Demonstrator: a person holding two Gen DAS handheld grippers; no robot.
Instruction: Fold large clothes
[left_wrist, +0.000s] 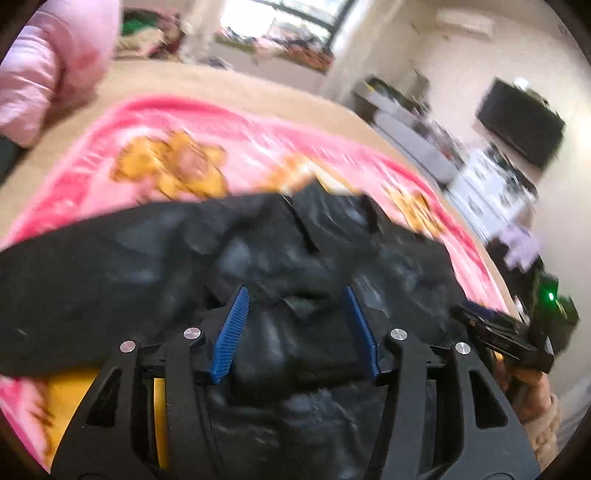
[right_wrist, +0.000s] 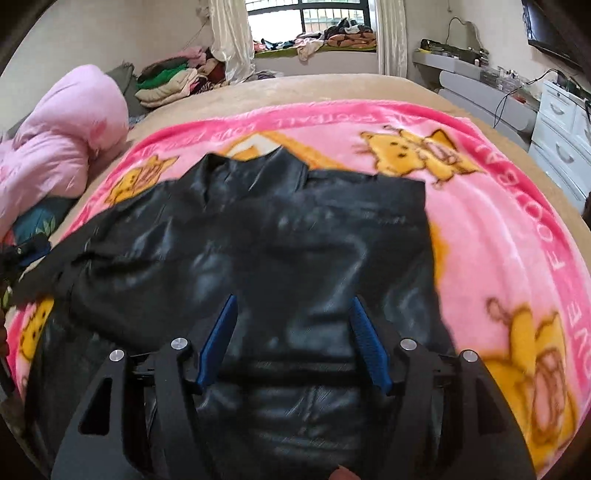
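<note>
A black shiny jacket (right_wrist: 295, 236) lies spread on a pink blanket (right_wrist: 498, 229) with yellow cartoon figures, collar toward the far side. In the left wrist view the jacket (left_wrist: 147, 266) fills the lower half, blurred. My left gripper (left_wrist: 295, 295) is open above the jacket, its blue pads apart, nothing between them. My right gripper (right_wrist: 293, 302) is open above the jacket's lower front, pads apart and empty. The right gripper also shows at the right edge of the left wrist view (left_wrist: 502, 336).
A pink quilt (right_wrist: 62, 147) is heaped at the bed's left. Piled clothes (right_wrist: 170, 81) lie at the far left and on the window sill. White drawers (right_wrist: 561, 147) and a grey desk stand at the right of the bed.
</note>
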